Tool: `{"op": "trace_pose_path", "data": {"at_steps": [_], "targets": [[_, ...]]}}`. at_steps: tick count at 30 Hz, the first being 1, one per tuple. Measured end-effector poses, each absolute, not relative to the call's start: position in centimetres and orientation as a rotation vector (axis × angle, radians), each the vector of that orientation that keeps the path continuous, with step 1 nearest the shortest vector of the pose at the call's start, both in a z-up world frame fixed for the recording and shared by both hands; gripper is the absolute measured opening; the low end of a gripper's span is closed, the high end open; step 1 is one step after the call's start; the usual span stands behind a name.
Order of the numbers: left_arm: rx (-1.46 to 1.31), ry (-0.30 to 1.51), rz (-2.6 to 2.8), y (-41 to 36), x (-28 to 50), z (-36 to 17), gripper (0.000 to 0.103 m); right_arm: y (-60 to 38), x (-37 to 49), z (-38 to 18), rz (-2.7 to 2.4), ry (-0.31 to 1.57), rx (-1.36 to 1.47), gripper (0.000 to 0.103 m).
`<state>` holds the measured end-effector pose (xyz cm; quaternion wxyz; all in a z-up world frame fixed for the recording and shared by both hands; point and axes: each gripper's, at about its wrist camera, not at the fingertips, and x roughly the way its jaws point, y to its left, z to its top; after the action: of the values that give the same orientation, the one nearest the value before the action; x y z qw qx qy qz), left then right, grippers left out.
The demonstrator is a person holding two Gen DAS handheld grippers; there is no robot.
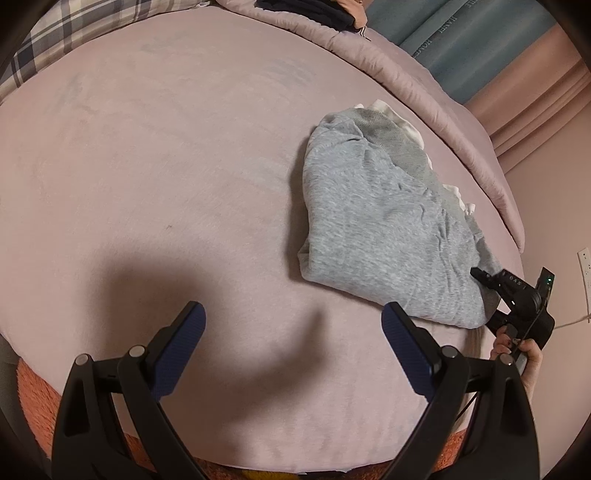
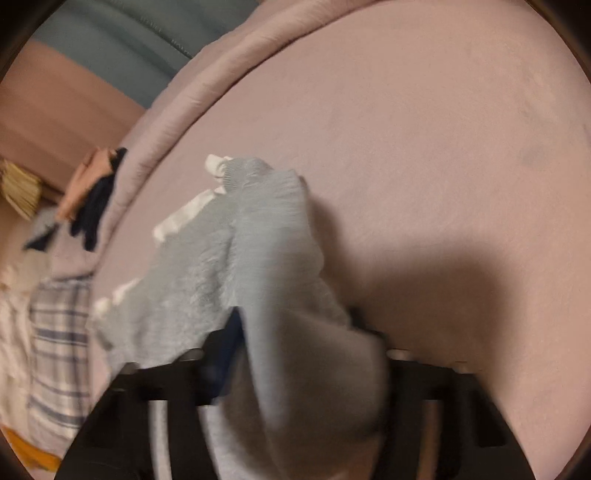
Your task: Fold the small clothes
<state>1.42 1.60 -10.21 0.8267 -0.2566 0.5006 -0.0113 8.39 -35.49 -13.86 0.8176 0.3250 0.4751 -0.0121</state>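
The grey garment [image 1: 384,221] lies folded in a loose bundle on the pink bed [image 1: 166,166], toward its right side near the rolled quilt edge [image 1: 436,92], with a white trim [image 1: 406,125] showing along its far side. Its near right corner is gathered at the right gripper [image 1: 480,275]; in the blurred right wrist view the cloth [image 2: 266,280] drapes over and between the fingers, which seem to be clamped on it, one blue pad [image 2: 227,343] just showing. The left gripper [image 1: 291,325] hangs over bare bedsheet well apart from the garment, its fingers [image 1: 184,332] spread wide with nothing between them. A plaid pillow [image 1: 74,33] sits at the far left corner, dark clothes [image 1: 314,11] on the quilt
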Motion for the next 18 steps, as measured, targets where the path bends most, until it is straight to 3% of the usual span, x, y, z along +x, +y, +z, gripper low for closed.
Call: {"op": "trace_pose_path", "data": {"at_steps": [1, 4, 18], "targets": [[-0.545, 1.062, -0.026, 1.6, 1.4, -10.1, 0.096, -35.6, 8.3, -13.8, -0.023, 1.008, 0.691, 0.033], [-0.542, 1.058, -0.029, 1.4, 1.3, -9.9, 0.096, -36.5, 7.2, -12.6, 0.006, 0.967, 0.713, 0.021], [-0.52, 1.035, -0.069, 1.0, 1.0, -8.4, 0.096, -38.5, 2.8, -8.9, 0.032, 0.868, 0.686, 0.019]]}}
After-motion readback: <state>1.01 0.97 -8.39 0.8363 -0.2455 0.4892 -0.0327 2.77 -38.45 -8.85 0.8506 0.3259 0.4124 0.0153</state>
